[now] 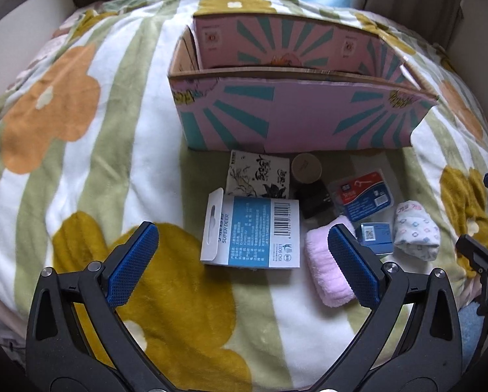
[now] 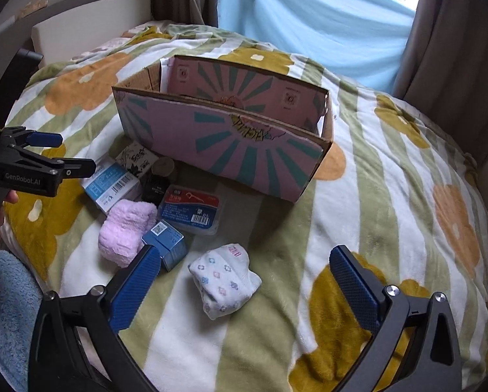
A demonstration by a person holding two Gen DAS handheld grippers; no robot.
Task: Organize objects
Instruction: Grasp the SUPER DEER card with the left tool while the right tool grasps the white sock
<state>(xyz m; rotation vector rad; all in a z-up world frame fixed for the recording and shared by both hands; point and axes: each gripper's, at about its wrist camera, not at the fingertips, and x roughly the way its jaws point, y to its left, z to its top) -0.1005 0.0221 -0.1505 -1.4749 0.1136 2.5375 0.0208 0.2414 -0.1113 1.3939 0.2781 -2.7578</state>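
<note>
An open pink and teal cardboard box (image 1: pixel 296 114) (image 2: pixel 224 153) stands on the bed. In front of it lie a blue and white packet (image 1: pixel 253 232) (image 2: pixel 111 183), a black and white pouch (image 1: pixel 258 176), a round tan lid (image 1: pixel 306 168), a small black item (image 1: pixel 315 201), a floss pick case (image 1: pixel 363 194) (image 2: pixel 191 209), a small blue box (image 1: pixel 376 236) (image 2: pixel 167 241), a pink towel roll (image 1: pixel 325 268) (image 2: pixel 126 232) and a white patterned sock bundle (image 1: pixel 415 235) (image 2: pixel 224 281). My left gripper (image 1: pixel 244 261) (image 2: pixel 52 155) is open above the packet. My right gripper (image 2: pixel 245 287) is open above the sock bundle.
A striped floral blanket (image 1: pixel 96 170) (image 2: pixel 391 196) covers the bed. A white headboard (image 2: pixel 90 23) and a light blue curtain (image 2: pixel 309 16) stand behind it. A blue fuzzy cloth (image 2: pixel 8 300) lies at the near left edge.
</note>
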